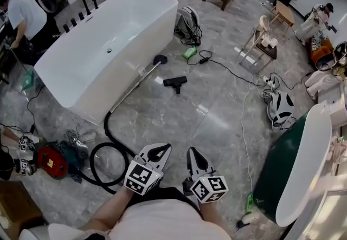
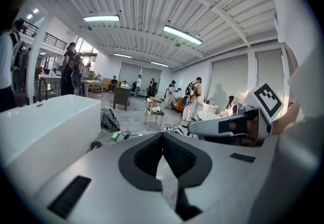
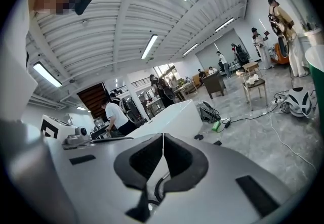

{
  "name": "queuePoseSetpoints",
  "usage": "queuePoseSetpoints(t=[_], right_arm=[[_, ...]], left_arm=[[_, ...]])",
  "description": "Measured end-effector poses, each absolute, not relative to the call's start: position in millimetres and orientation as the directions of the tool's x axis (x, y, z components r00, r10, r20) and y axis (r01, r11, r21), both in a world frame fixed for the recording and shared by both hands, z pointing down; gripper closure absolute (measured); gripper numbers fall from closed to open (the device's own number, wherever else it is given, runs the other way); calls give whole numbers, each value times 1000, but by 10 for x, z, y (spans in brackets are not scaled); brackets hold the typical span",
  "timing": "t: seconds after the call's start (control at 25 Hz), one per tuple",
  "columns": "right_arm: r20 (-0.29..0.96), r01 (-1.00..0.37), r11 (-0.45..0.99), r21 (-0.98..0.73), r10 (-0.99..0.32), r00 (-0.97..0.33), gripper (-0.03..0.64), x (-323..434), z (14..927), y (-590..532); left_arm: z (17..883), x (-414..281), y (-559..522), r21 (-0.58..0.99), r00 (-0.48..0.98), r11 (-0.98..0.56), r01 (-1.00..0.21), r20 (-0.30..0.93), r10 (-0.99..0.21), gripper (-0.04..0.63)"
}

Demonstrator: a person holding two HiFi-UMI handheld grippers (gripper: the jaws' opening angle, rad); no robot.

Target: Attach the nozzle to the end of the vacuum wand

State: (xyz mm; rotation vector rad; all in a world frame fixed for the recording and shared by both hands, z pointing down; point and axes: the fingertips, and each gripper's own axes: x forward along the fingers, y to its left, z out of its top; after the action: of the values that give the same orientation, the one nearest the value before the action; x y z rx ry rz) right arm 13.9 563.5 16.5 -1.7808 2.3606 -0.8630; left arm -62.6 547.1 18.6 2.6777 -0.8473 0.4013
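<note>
Grey marble floor [image 1: 217, 114], black nozzle [image 1: 175, 82] lying well ahead of the jaws, vacuum wand [image 1: 133, 88] ahead-left beside a white bathtub [image 1: 97, 54], hose [image 1: 108, 163] coiled just left of the jaws, red vacuum [image 1: 51, 161] further left.

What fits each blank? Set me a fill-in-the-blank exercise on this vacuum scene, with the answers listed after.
1. The black nozzle lies on the ____, apart from the wand.
2. The wand leans against the white ____.
3. The vacuum cleaner beside the coiled hose has a ____ body.
4. The jaws of the left gripper and the right gripper are ____, with nothing between them.

Missing words: floor; bathtub; red; shut.
</note>
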Motion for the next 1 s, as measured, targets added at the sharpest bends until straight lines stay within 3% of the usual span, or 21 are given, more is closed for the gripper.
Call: queuePoseSetpoints(t=[1.0], right_arm=[[303, -891, 159, -425, -902, -306, 600, 297, 297, 3985]], left_arm=[[226, -719, 3845, 175, 779, -784, -595, 365, -510, 584]])
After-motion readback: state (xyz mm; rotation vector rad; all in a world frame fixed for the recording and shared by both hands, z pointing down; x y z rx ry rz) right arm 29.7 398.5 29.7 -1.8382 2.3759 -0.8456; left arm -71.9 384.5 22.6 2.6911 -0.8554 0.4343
